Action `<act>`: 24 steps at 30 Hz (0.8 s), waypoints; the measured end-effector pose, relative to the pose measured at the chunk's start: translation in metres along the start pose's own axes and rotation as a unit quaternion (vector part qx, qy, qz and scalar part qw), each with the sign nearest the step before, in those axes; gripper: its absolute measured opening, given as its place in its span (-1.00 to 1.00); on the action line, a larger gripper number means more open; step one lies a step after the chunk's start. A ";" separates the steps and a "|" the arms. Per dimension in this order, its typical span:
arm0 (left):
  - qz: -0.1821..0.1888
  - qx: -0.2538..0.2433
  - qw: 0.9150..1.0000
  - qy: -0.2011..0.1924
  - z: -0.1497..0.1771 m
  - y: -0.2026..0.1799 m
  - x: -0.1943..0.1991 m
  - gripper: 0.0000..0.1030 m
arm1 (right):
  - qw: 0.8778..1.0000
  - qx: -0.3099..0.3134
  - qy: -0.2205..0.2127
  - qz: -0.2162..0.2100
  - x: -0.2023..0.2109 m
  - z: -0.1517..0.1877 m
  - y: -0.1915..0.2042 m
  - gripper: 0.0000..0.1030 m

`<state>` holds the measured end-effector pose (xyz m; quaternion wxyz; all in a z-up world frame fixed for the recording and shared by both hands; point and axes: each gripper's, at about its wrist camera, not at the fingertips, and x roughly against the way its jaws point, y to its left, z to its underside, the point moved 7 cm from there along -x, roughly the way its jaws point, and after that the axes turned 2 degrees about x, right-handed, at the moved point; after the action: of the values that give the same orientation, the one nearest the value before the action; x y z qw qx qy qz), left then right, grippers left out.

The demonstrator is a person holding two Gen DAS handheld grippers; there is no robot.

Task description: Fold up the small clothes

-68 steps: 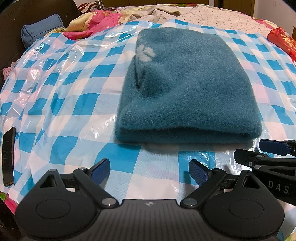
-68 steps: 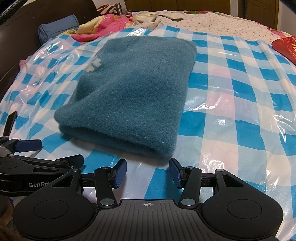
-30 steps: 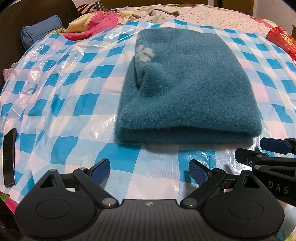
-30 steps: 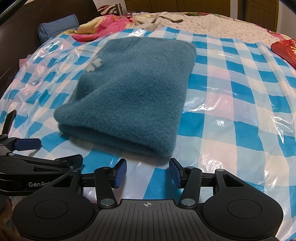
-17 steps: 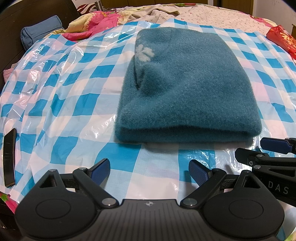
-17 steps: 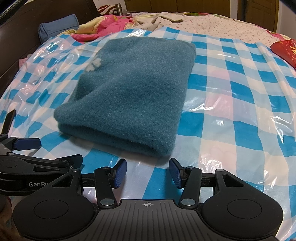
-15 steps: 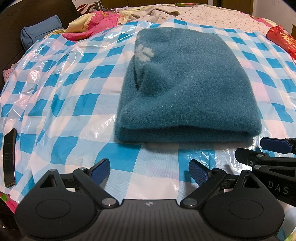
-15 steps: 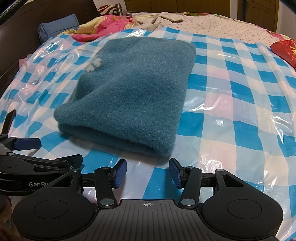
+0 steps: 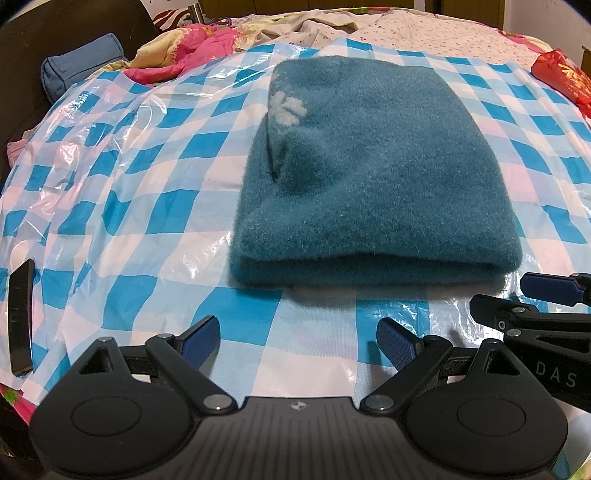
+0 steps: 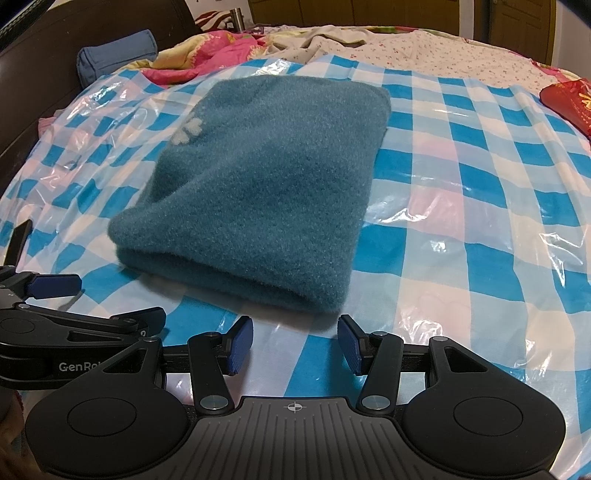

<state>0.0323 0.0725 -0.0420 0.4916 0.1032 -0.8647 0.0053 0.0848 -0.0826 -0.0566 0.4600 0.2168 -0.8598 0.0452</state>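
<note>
A folded teal garment is laid on the bed's checked plastic sheet. Wooden doors are seen only from the right wrist. Both the left claw and right claw are held apart, empty.

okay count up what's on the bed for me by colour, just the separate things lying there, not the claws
Teal: 1, the folded fuzzy garment
Blue and white check: 1, the plastic sheet
Dark blue: 1, the small cushion
Red: 1, the bag
Pink floral: 1, the crumpled quilt
Cream floral: 1, the bedsheet
Black: 1, the flat slim object
Total: 7
</note>
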 end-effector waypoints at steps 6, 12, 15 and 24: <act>0.000 0.000 1.000 0.001 0.000 0.001 0.000 0.97 | 1.000 0.000 0.000 0.000 0.000 0.000 0.000 -0.02; 0.000 -0.001 1.000 0.001 0.000 0.000 0.000 0.96 | 1.000 0.000 0.000 0.000 0.000 0.000 0.000 -0.02; 0.000 0.000 1.000 0.001 0.000 0.000 0.000 0.97 | 1.000 0.000 0.000 0.000 0.000 0.001 0.000 -0.02; 0.000 -0.001 1.000 0.001 0.000 0.000 0.000 0.96 | 1.000 0.000 0.000 0.000 0.000 0.001 0.000 -0.02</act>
<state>0.0323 0.0724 -0.0426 0.4922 0.1029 -0.8644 0.0041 0.0839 -0.0829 -0.0574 0.4596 0.2165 -0.8602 0.0454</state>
